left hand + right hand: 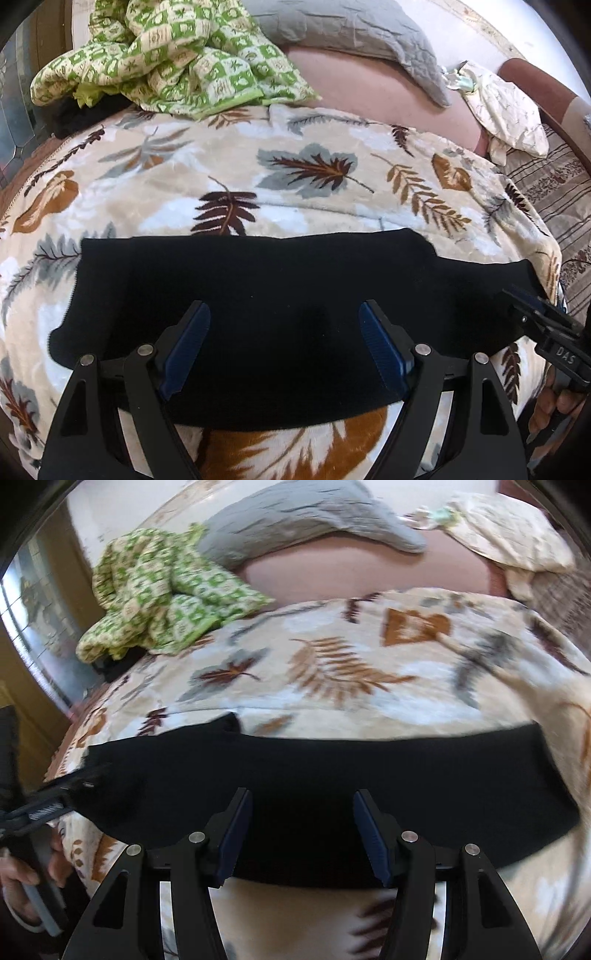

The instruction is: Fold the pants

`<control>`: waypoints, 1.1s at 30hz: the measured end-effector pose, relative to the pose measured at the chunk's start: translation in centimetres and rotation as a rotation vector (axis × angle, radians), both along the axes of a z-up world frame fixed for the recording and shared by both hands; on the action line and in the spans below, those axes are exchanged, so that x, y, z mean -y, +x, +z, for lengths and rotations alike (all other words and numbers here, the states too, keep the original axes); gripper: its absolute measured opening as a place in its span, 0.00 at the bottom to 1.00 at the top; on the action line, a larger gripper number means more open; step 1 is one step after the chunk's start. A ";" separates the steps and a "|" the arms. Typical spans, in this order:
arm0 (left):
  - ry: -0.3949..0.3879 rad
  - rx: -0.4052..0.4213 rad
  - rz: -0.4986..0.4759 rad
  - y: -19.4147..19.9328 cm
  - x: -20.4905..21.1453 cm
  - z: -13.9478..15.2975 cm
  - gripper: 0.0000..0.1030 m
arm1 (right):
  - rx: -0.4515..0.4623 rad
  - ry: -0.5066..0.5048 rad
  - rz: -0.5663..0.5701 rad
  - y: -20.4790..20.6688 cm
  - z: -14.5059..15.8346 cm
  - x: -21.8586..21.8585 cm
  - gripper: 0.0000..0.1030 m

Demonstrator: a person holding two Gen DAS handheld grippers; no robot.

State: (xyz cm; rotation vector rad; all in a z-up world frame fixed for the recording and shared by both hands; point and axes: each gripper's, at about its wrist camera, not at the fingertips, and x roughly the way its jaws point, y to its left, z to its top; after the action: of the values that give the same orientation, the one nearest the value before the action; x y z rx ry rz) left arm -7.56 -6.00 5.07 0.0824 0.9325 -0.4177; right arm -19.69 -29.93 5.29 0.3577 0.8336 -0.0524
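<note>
The black pants (258, 280) lie flat as a long folded band across a leaf-patterned blanket (295, 170) on a bed. My left gripper (282, 308) hovers over the band's near edge, open, with nothing pressed between its blue pads. In the right wrist view the same pants (424, 775) stretch from left to right, and my right gripper (303, 794) is over their near edge, open and holding nothing. The right gripper's tip (532, 310) shows at the pants' right end in the left view. The left gripper (70, 786) shows at their left end in the right view.
A crumpled green checked quilt (166, 55) lies at the back left, with a grey pillow (351, 29) and a cream pillow (506, 110) behind. Pink sheet (388, 92) shows beyond the blanket. Striped bedding (554, 199) lies to the right. A hand (22, 878) grips the left handle.
</note>
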 end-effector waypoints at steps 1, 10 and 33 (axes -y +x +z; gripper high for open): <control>0.004 0.000 0.005 0.1 0.1 -0.2 0.81 | 0.006 -0.001 0.012 0.5 0.1 -0.3 0.57; 0.009 0.016 0.023 1.0 -0.2 -1.7 0.81 | 0.017 0.033 0.149 8.8 -0.7 -3.6 0.57; 0.018 0.067 0.011 -0.6 0.5 -1.8 0.84 | 0.014 -0.044 0.075 4.7 0.0 -2.8 0.42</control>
State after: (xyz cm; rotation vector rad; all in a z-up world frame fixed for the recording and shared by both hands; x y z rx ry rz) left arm -8.15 -6.55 3.31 0.1067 0.8700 -0.3943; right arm -15.01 -27.09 5.26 0.2844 0.8298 0.0015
